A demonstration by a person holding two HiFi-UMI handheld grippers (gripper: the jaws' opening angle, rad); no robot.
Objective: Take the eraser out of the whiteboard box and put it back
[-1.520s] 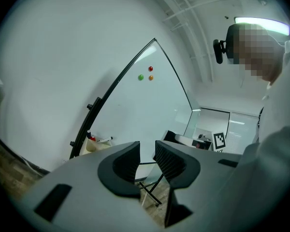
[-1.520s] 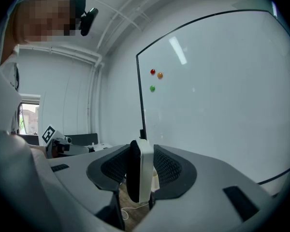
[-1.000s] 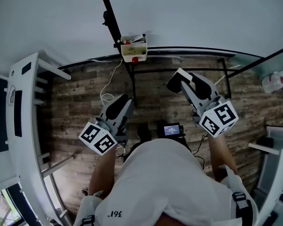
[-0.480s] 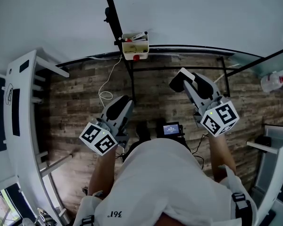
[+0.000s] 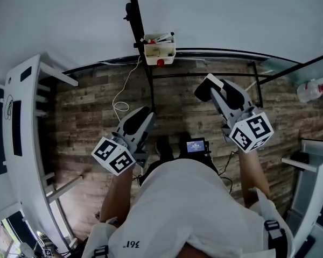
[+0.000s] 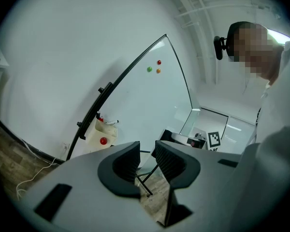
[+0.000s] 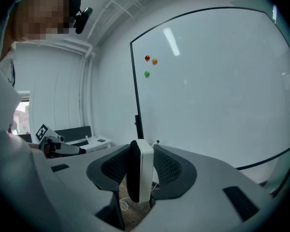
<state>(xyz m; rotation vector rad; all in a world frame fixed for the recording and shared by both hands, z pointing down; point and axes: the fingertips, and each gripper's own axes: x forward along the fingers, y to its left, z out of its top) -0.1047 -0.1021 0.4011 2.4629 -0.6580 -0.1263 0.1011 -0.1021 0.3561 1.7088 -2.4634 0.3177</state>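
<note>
Looking steeply down past a white-shirted torso to a wood-plank floor and a large white whiteboard point(image 5: 231, 15). At twelve o'clock, hung on the board's black frame: a small cream open-topped whiteboard box point(image 5: 160, 51), with marker pens lying across its top and a red round knob on its front. At two o'clock, well apart from the box: the right gripper point(image 5: 208, 89), jaws clamped on the flat faces of a slim white-and-black rectangular eraser point(image 7: 140, 170) standing on edge between the pads. At eight o'clock, lower in the view: the left gripper point(image 6: 147, 153), jaws apart with nothing between them, only floor and frame legs beyond.

Judged to be the return leg: eraser out of the box and due back in it. To do it well:
- Carry the eraser towards eleven o'clock and arrive above the box's open top, not against its front wall.
- Line the eraser up with the box's length, steering clear of the pens.
- Lower until settled inside, and only then part the jaws.
- Keep the left gripper free for steadying a swinging box.
</note>
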